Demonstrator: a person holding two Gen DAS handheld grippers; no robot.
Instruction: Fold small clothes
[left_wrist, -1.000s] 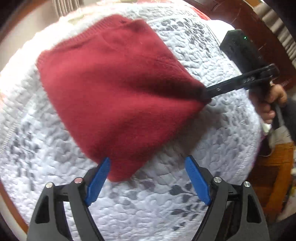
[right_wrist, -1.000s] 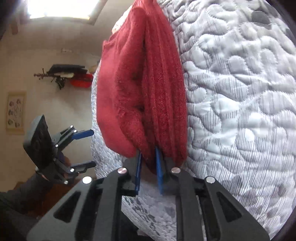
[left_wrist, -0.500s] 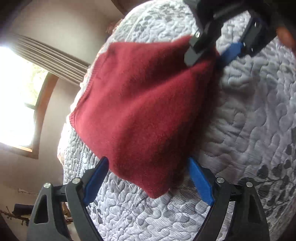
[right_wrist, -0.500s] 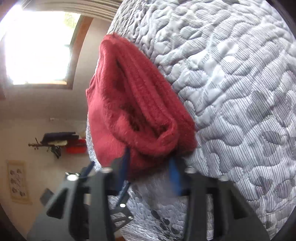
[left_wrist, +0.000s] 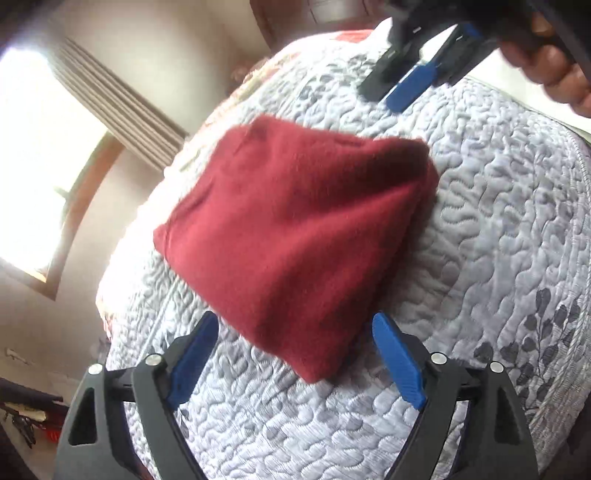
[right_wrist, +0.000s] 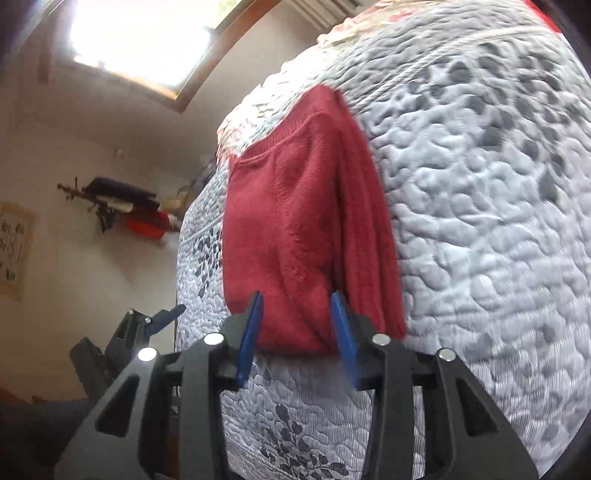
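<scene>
A folded dark red knit garment (left_wrist: 295, 236) lies on the grey-white quilted bedspread (left_wrist: 498, 240). My left gripper (left_wrist: 295, 363) stands open just short of its near corner, blue pads on either side and nothing between them. In the right wrist view the same red garment (right_wrist: 291, 221) shows its stacked folded layers. My right gripper (right_wrist: 297, 332) is open, pads either side of the garment's near edge and not pinching it. From the left wrist view the right gripper (left_wrist: 417, 83) is lifted above the far corner, held by a hand (left_wrist: 554, 66).
The quilt (right_wrist: 480, 221) covers a bed with a leaf print near its border. A bright window (left_wrist: 40, 166) with a curtain is beyond the bed. A wall shelf (right_wrist: 118, 203) with dark and red items hangs opposite. The left gripper (right_wrist: 147, 325) shows at lower left.
My right gripper has let go of the red garment's corner and opened, backing off. The garment now lies folded flat on the quilt. My left gripper stayed open while swinging round.
</scene>
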